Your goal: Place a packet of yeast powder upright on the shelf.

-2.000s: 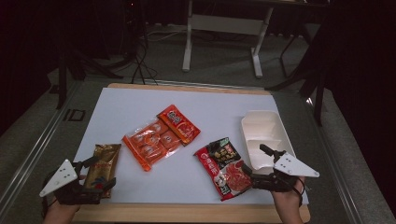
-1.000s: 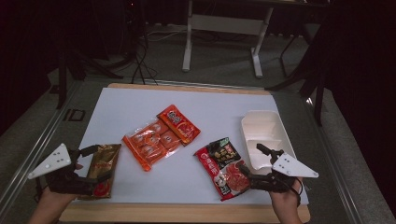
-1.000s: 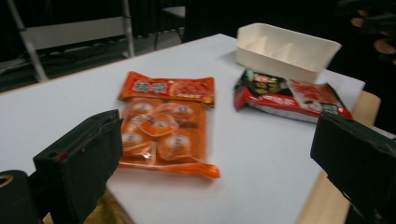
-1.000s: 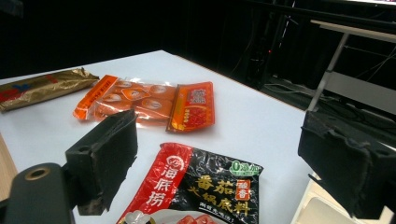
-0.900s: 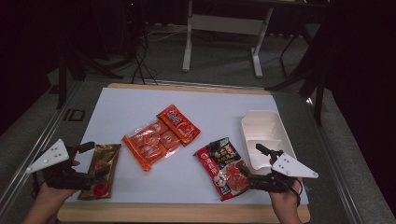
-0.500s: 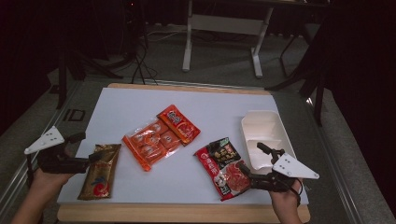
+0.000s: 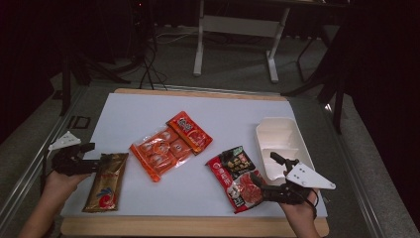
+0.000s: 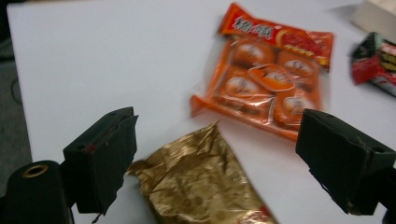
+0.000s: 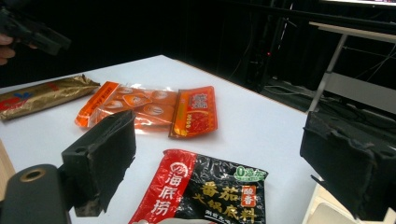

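The gold packet point(image 7: 105, 181) lies near the table's point(image 7: 247, 106) front left corner. The left gripper point(image 7: 90, 154) hangs over its far end with jaws apart; they have just been closing a little, with the packet's crumpled top between them but not pinched, its lower part cut off in the left gripper view. The right gripper point(image 7: 262, 167) is released too, above the red-and-black sachet point(image 7: 235, 177) near the front right edge, whose near end its body hides. An orange snack pack point(image 7: 159, 151) sits mid-table, blurred in the left gripper view. A white tray point(image 7: 280, 144) rests at the right edge
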`<state>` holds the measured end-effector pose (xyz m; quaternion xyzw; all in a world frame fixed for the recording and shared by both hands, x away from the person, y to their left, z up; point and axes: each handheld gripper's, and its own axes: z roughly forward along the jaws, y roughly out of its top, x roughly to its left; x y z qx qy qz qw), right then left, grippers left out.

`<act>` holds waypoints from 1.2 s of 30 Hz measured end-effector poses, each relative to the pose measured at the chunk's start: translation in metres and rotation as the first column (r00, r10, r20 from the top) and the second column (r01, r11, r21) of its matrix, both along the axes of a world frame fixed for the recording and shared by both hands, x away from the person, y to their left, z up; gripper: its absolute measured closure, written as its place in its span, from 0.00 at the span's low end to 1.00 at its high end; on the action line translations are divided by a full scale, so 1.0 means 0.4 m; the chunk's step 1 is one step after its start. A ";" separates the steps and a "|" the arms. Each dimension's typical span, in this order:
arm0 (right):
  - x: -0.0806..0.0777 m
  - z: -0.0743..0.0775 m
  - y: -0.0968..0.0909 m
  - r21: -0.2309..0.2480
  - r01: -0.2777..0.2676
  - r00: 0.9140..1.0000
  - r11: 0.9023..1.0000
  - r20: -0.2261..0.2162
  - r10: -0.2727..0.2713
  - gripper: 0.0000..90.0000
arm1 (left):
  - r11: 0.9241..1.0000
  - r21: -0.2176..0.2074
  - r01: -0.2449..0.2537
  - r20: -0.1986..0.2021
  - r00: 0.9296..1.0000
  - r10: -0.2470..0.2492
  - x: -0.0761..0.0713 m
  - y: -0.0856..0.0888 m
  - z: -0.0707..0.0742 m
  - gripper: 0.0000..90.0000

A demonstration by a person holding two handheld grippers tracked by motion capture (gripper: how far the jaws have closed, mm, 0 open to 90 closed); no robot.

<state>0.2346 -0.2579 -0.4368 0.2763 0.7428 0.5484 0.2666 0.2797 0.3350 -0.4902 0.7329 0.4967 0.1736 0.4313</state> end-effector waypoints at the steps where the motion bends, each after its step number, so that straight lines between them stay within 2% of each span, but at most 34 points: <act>1: -0.001 -0.001 0.002 -0.006 -0.002 1.000 1.000 0.002 0.002 0.11 | 1.000 -0.003 -0.012 -0.009 1.000 0.012 0.004 0.004 -0.006 0.16; 6: -0.001 -0.002 0.008 -0.013 -0.011 1.000 1.000 -0.008 0.011 0.12 | 0.998 0.008 -0.059 -0.061 0.996 0.059 0.020 0.017 -0.031 0.22; 7: -0.001 -0.003 0.008 -0.015 -0.008 1.000 1.000 -0.007 0.008 0.12 | 0.997 0.021 -0.070 -0.075 0.995 0.071 0.023 0.019 -0.036 0.22; 11: -0.001 -0.004 0.009 -0.020 -0.010 1.000 1.000 -0.009 0.010 0.12 | 0.995 0.023 -0.098 -0.133 0.986 0.101 0.036 0.025 -0.064 0.27; 12: -0.001 -0.004 0.009 -0.021 -0.013 1.000 1.000 -0.010 0.013 0.12 | 0.993 0.037 -0.111 -0.140 0.983 0.115 0.038 0.025 -0.070 0.29; 16: -0.002 -0.004 0.011 -0.026 -0.016 1.000 1.000 -0.006 0.016 0.12 | 0.992 0.051 -0.116 -0.165 0.979 0.123 0.043 0.025 -0.088 0.33; 18: -0.002 -0.005 0.012 -0.027 -0.017 1.000 0.999 -0.007 0.017 0.12 | 0.992 0.049 -0.120 -0.195 0.972 0.127 0.049 0.027 -0.101 0.37; 21: -0.002 -0.006 0.012 -0.028 -0.018 1.000 0.999 -0.006 0.018 0.12 | 0.991 0.048 -0.121 -0.208 0.970 0.128 0.053 0.027 -0.110 0.41; 23: -0.002 -0.006 0.013 -0.031 -0.019 1.000 0.999 -0.006 0.019 0.12 | 0.992 0.064 -0.110 -0.218 0.968 0.121 0.055 0.022 -0.116 0.42; 26: -0.001 -0.007 0.012 -0.027 -0.021 1.000 0.999 -0.010 0.020 0.12 | 0.993 0.053 -0.109 -0.241 0.963 0.118 0.059 0.019 -0.125 0.44; 29: -0.001 -0.007 0.013 -0.029 -0.020 1.000 0.999 -0.009 0.020 0.12 | 0.994 0.047 -0.103 -0.247 0.963 0.111 0.058 0.016 -0.125 0.47; 30: -0.001 -0.007 0.013 -0.028 -0.020 1.000 0.999 -0.008 0.019 0.12 | 0.995 0.034 -0.092 -0.256 0.962 0.098 0.059 0.015 -0.125 0.52; 33: -0.001 -0.007 0.013 -0.028 -0.020 1.000 0.999 -0.009 0.020 0.12 | 0.997 0.017 -0.082 -0.281 0.956 0.083 0.063 0.015 -0.125 0.57; 36: -0.001 -0.007 0.014 -0.031 -0.025 1.000 0.999 -0.007 0.024 0.12 | 0.998 0.012 -0.067 -0.290 0.955 0.068 0.064 0.010 -0.124 0.64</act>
